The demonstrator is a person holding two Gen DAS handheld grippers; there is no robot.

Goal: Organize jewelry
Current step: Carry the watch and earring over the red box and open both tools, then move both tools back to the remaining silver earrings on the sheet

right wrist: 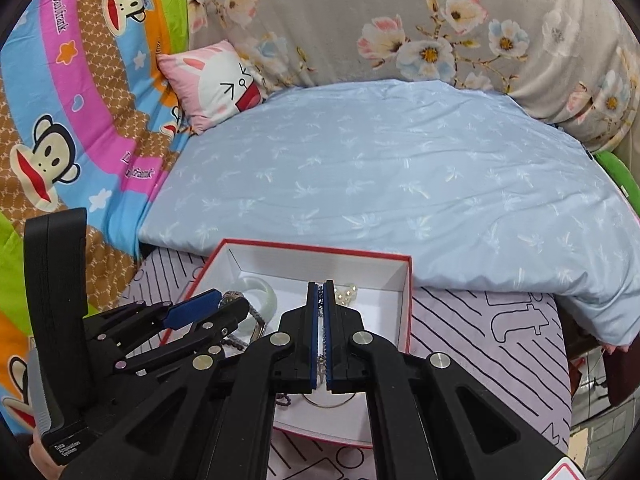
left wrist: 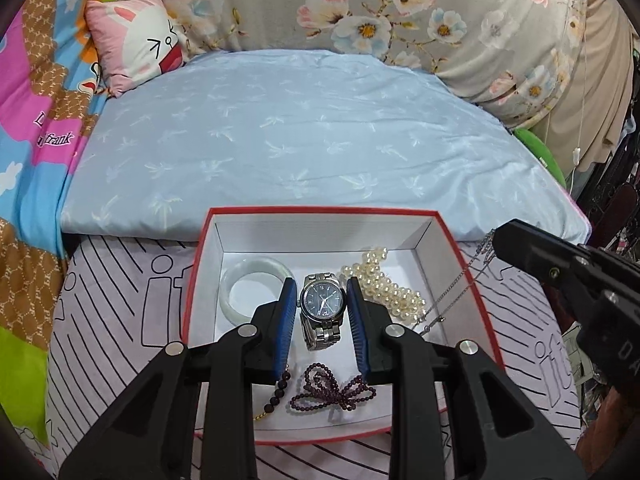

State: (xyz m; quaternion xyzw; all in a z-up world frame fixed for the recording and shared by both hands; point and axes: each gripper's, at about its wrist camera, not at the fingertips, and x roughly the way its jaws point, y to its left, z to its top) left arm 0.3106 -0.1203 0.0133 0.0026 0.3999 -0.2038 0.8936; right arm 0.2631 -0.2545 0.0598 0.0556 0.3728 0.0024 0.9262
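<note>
step: last bits going in the red box [left wrist: 202,264], I reckon | left gripper [left wrist: 322,292] was spread wide, straddling the watch [left wrist: 322,307] on the box floor, gripping nothing | right gripper [right wrist: 321,295] was clamped on the silver chain [left wrist: 460,292], trailing over the box's right wall | next: lower chain beside the pearls [left wrist: 390,282], let go gently so it doesn't tangle

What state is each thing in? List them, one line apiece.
Box: open, no lid on it, resting on the bed.
Watch: lying face up in the box, between the open pads, not gripped.
Bangle: lying flat in the box.
Pearls: heaped in the box.
Purple beads: loose, tangled in the box.
Silver chain: held up, draped over the box's rim.
Left hand-held gripper: open.
Right hand-held gripper: shut on the silver chain.
</note>
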